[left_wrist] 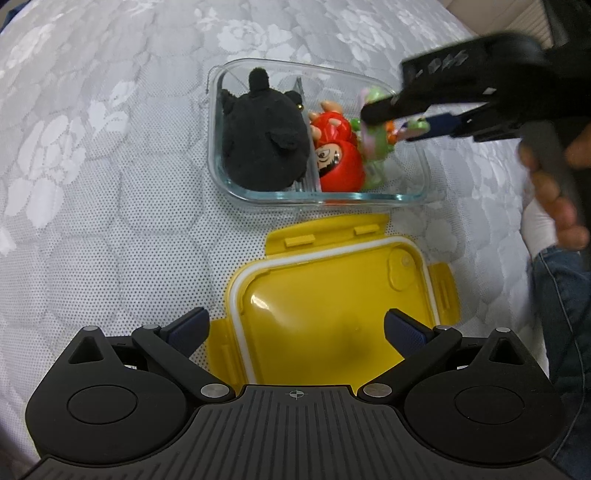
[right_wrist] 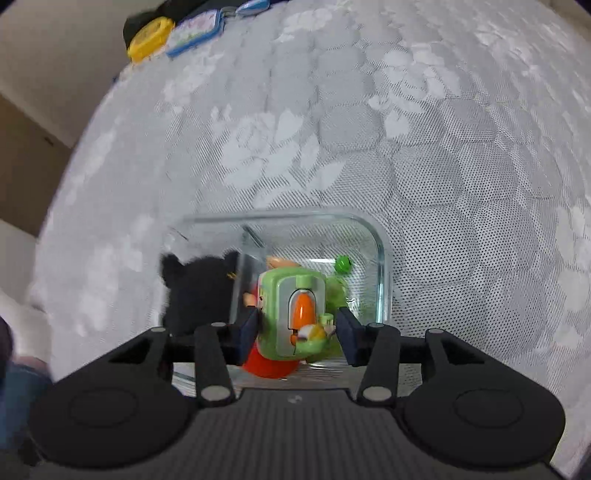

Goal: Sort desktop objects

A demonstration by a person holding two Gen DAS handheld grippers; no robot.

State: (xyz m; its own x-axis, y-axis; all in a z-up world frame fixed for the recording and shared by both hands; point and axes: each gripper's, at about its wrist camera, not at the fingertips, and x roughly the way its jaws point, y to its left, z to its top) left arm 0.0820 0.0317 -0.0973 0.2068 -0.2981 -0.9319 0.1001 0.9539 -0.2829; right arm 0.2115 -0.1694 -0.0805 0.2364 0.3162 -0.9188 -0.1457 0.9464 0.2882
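A clear glass container (left_wrist: 417, 188) with a divider sits on the white patterned cloth. A black plush toy (left_wrist: 264, 142) fills its left compartment. A red figurine (left_wrist: 338, 158) lies in the right compartment. My right gripper (right_wrist: 295, 330) is over that compartment with a green toy (right_wrist: 295, 314) between its pads; the right pad stands slightly off it. From the left wrist view the right gripper (left_wrist: 397, 123) reaches in from the right with the green toy (left_wrist: 375, 147). My left gripper (left_wrist: 295, 328) is open and empty above the yellow lid (left_wrist: 332, 306).
The yellow lid lies upside down in front of the container. A yellow tin (right_wrist: 149, 38) and a blue-rimmed box (right_wrist: 194, 31) sit at the far edge of the cloth. The person's hand (left_wrist: 554, 192) and jeans are at the right.
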